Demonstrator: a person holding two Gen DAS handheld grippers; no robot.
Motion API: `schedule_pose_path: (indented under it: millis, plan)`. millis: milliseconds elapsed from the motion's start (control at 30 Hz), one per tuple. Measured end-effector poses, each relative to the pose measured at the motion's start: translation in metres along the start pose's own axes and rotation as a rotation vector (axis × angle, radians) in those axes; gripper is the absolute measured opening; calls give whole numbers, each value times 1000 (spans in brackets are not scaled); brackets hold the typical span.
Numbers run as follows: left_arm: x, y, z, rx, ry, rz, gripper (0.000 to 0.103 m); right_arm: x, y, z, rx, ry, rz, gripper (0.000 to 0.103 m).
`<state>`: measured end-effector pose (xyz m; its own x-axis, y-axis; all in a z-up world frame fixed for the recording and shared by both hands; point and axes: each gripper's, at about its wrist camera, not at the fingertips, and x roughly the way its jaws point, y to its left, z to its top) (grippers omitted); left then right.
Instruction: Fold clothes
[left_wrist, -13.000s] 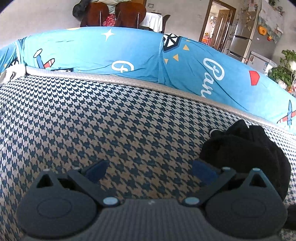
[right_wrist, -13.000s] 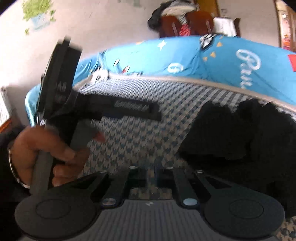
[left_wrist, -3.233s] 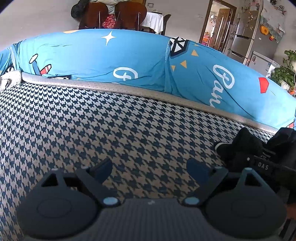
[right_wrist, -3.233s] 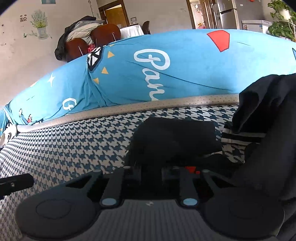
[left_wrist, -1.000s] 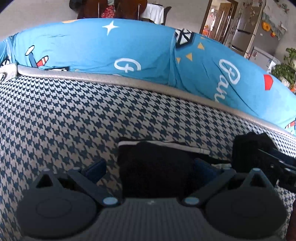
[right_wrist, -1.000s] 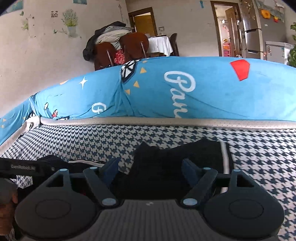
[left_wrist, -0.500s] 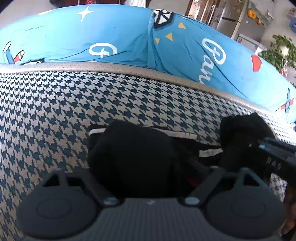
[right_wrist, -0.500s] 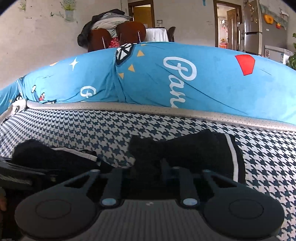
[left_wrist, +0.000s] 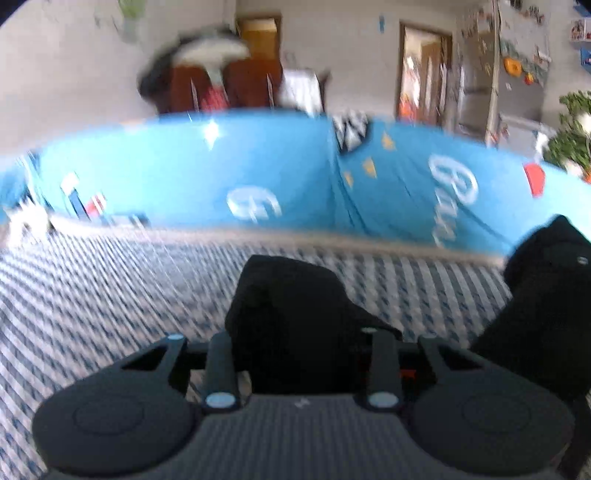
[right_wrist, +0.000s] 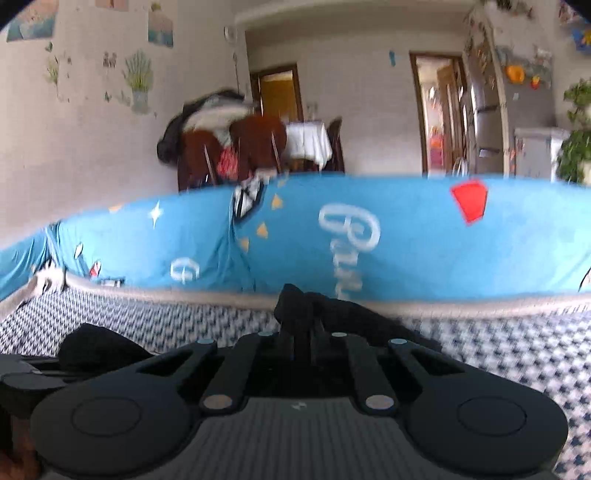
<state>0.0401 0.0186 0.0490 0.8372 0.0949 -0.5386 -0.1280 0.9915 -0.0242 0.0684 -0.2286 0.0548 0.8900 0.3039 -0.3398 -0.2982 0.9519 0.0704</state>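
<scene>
A black garment (left_wrist: 291, 295) lies on the houndstooth seat (left_wrist: 92, 295). In the left wrist view a bunch of it rises between the fingers of my left gripper (left_wrist: 301, 343), whose jaws are closing and pinch the cloth. The right wrist view shows my right gripper (right_wrist: 301, 339) shut on another fold of the black garment (right_wrist: 295, 302), which sticks up past the fingertips. Further left in that view sits the bunch of black garment held by the other tool (right_wrist: 96, 343). A dark shape at the right edge of the left wrist view (left_wrist: 546, 295) is blurred; it looks like the other tool with cloth.
A blue cartoon-print cover (left_wrist: 258, 177) drapes the backrest along the seat's far edge, above a beige piping strip (right_wrist: 184, 295). Behind it stand brown chairs (right_wrist: 229, 140) piled with clothes, a fridge (right_wrist: 487, 110) and a potted plant (left_wrist: 569, 140).
Both grippers went from open around the black garment to closed on it. Both have lifted and tilted up, so more of the room shows and the cloth rises off the seat.
</scene>
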Motion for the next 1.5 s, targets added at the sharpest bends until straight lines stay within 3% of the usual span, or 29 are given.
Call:
schedule_pose_path:
  millis: [133, 233, 333, 400, 500, 633, 800, 900, 1000, 1100, 1300, 1500]
  plan:
    - [-8, 14, 13, -53, -92, 91, 32, -12, -3, 11, -6, -80, -53, 9]
    - [-1, 23, 17, -91, -73, 154, 37, -8, -12, 11, 20, -59, -85, 9]
    - [9, 31, 15, -154, 15, 150, 51, 0, -23, 7, 95, 10, -90, 13]
    - [8, 34, 14, -186, 33, 134, 67, 3, -28, 6, 128, 43, -105, 17]
    - [-1, 35, 13, -182, -17, 138, 83, 2, -34, 3, 154, 58, -120, 28]
    - [-13, 36, 17, -186, -59, 131, 89, -1, -41, 1, 180, 91, -155, 35]
    - [-10, 35, 19, -199, -31, 51, 90, -5, -50, -4, 204, 147, -182, 36]
    - [-8, 26, 14, -178, -12, 8, 91, -2, -52, -11, 160, 242, -202, 42]
    - [-6, 15, 8, -146, -2, -26, 91, 10, -59, -30, 144, 395, -245, 42]
    - [-4, 4, 3, -119, 22, -51, 92, 11, -66, -43, 135, 476, -245, 44]
    - [5, -13, -8, -93, 65, -74, 103, -15, -73, -34, 110, 383, -182, 53]
    - [18, -26, -22, -62, 147, -91, 103, -20, -74, -19, 184, 279, -92, 55]
